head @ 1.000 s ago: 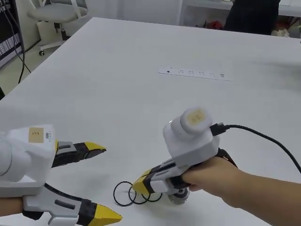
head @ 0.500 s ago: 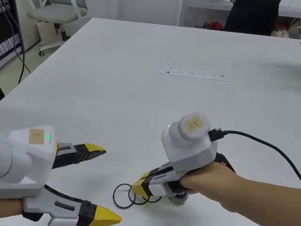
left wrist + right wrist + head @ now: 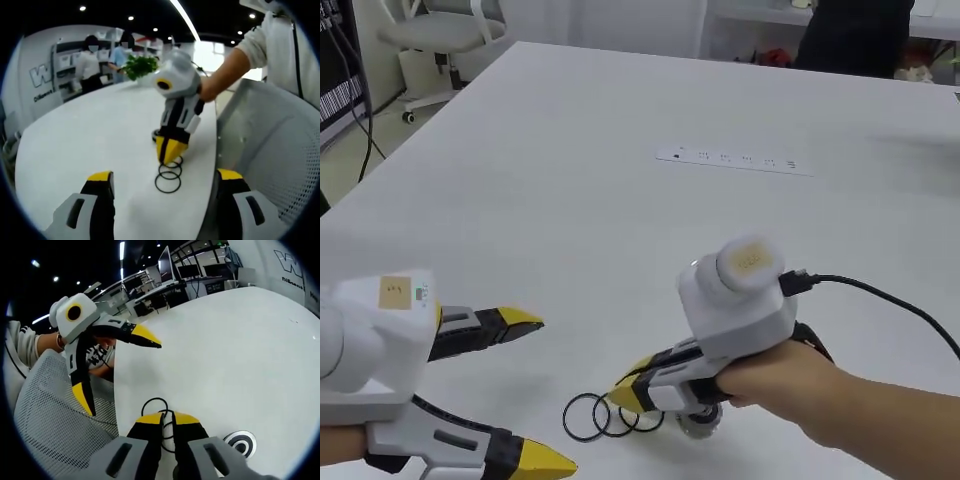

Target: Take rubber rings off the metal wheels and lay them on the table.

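Directly beneath our right gripper (image 3: 625, 398), pressed together, lie the rubber rings (image 3: 605, 415); our left gripper (image 3: 555, 393), spread, hangs farther off.

Right tool (image 3: 622, 399) (jaws together) pinches black rings (image 3: 603, 416) on the white table (image 3: 620, 200).

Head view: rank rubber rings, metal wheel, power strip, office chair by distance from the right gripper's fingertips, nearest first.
1. Rubber rings: right at the tips of the right gripper, on its left.
2. Metal wheel: just behind the tips, under the gripper body.
3. Power strip: middle of the table.
4. Office chair: beyond the far-left edge.
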The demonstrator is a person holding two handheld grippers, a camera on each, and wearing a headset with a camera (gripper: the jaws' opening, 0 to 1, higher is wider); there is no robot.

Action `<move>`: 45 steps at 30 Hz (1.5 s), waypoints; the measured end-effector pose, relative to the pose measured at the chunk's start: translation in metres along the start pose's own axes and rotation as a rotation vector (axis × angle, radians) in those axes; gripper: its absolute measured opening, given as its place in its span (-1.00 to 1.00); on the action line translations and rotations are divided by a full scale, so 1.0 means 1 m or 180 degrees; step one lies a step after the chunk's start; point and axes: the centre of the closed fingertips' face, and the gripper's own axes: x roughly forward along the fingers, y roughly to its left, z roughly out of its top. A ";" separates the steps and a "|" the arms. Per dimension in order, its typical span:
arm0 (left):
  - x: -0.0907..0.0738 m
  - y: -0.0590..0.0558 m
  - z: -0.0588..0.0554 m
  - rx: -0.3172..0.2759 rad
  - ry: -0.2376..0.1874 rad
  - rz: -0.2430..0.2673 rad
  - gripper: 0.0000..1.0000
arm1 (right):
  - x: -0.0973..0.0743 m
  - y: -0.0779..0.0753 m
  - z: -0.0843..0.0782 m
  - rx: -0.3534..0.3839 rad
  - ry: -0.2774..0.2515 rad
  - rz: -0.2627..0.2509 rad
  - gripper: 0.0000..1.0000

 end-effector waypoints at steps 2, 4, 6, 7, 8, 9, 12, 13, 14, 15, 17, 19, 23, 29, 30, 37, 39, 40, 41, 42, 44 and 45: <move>0.000 0.001 0.000 -0.0016 -0.0010 0.0010 0.69 | -0.004 -0.001 0.000 -0.0023 -0.0010 -0.0003 -0.88; 0.000 0.001 0.000 -0.0018 -0.0013 0.0017 0.69 | -0.009 -0.002 0.000 -0.0032 -0.0031 -0.0009 -0.84; -0.001 0.001 0.000 -0.0021 -0.0020 0.0021 0.69 | -0.014 -0.002 0.002 -0.0066 -0.0054 -0.0011 -0.80; -0.001 0.000 0.000 -0.0028 -0.0019 0.0018 0.69 | -0.017 -0.002 0.003 -0.0092 -0.0066 -0.0020 -0.78; -0.001 0.000 -0.001 -0.0032 -0.0013 0.0017 0.70 | -0.020 -0.003 0.003 -0.0123 -0.0070 -0.0034 -0.75; -0.001 0.000 -0.001 -0.0025 -0.0006 0.0021 0.70 | -0.024 -0.005 0.004 -0.0147 -0.0079 -0.0056 -0.73; -0.001 0.000 -0.002 -0.0038 -0.0007 0.0024 0.70 | -0.033 -0.009 0.006 -0.0160 -0.0132 -0.0100 -0.63; -0.001 0.001 -0.002 -0.0038 -0.0011 0.0027 0.70 | -0.036 -0.011 0.006 -0.0161 -0.0148 -0.0118 -0.59; -0.001 0.001 -0.001 -0.0038 -0.0011 0.0027 0.70 | -0.038 -0.012 0.006 -0.0166 -0.0159 -0.0132 -0.57; -0.002 0.000 -0.001 -0.0038 -0.0008 0.0027 0.70 | -0.040 -0.013 0.007 -0.0170 -0.0174 -0.0144 -0.56; -0.002 0.000 -0.001 -0.0034 -0.0003 0.0024 0.70 | -0.045 -0.015 0.007 -0.0170 -0.0200 -0.0156 -0.52; -0.002 0.000 -0.001 -0.0032 0.0001 0.0023 0.70 | -0.052 -0.017 0.008 -0.0174 -0.0234 -0.0190 -0.49; -0.001 0.001 -0.001 -0.0033 0.0005 0.0028 0.69 | -0.063 -0.020 0.009 -0.0220 -0.0278 -0.0237 -0.46; -0.001 0.000 -0.001 -0.0032 0.0006 0.0024 0.69 | -0.078 -0.028 0.010 -0.0195 -0.0371 -0.0329 -0.43; -0.001 0.000 -0.001 -0.0030 0.0006 0.0026 0.69 | -0.079 -0.028 0.010 -0.0193 -0.0377 -0.0339 -0.43; -0.002 0.001 -0.001 -0.0035 0.0018 0.0030 0.69 | -0.092 -0.032 0.007 -0.0158 -0.0433 -0.0399 -0.39; -0.003 0.001 -0.001 -0.0036 0.0019 0.0034 0.69 | -0.098 -0.035 0.006 -0.0134 -0.0476 -0.0421 -0.37; -0.003 0.002 -0.001 -0.0035 0.0023 0.0035 0.69 | -0.100 -0.035 0.006 -0.0126 -0.0481 -0.0430 -0.37; -0.003 0.002 0.000 -0.0034 0.0023 0.0036 0.69 | -0.103 -0.037 0.005 -0.0123 -0.0488 -0.0451 -0.37; -0.003 0.002 0.000 -0.0034 0.0020 0.0037 0.69 | -0.105 -0.037 0.004 -0.0120 -0.0496 -0.0460 -0.36; -0.004 0.003 0.000 -0.0034 0.0019 0.0042 0.69 | -0.110 -0.040 0.003 -0.0097 -0.0520 -0.0482 -0.35; -0.004 0.003 0.000 -0.0034 0.0020 0.0043 0.69 | -0.112 -0.040 0.003 -0.0094 -0.0532 -0.0495 -0.35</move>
